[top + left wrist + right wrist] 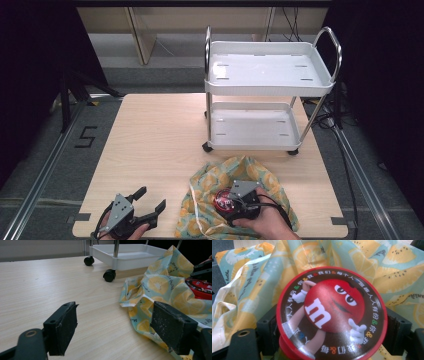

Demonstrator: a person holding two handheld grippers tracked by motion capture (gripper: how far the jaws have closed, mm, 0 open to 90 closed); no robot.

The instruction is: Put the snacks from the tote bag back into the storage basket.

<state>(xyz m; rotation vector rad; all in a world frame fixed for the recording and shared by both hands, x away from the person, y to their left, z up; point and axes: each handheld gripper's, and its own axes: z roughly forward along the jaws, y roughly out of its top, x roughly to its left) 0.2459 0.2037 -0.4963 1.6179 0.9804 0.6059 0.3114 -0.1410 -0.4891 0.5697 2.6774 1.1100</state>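
Observation:
A yellow and pale-blue lemon-print cloth bag [239, 175] lies crumpled on the wooden table near its front edge. My right gripper [231, 201] rests over the bag, shut on a red M&M's candy container [329, 312] whose round lid faces the right gripper view. That red lid [225, 200] peeks out in the high view and shows at the right edge of the left gripper view as well [200, 288]. My left gripper [150, 198] sits at the table's front left, open, with nothing between its pads [65, 327]. The bag [160, 287] lies just to its right.
A white two-tier rolling cart [270, 67] with chrome handles stands at the back right of the table [150, 140], its black casters [109, 275] near the bag. Beyond the table's edges are grey floor, metal rails and dark curtains.

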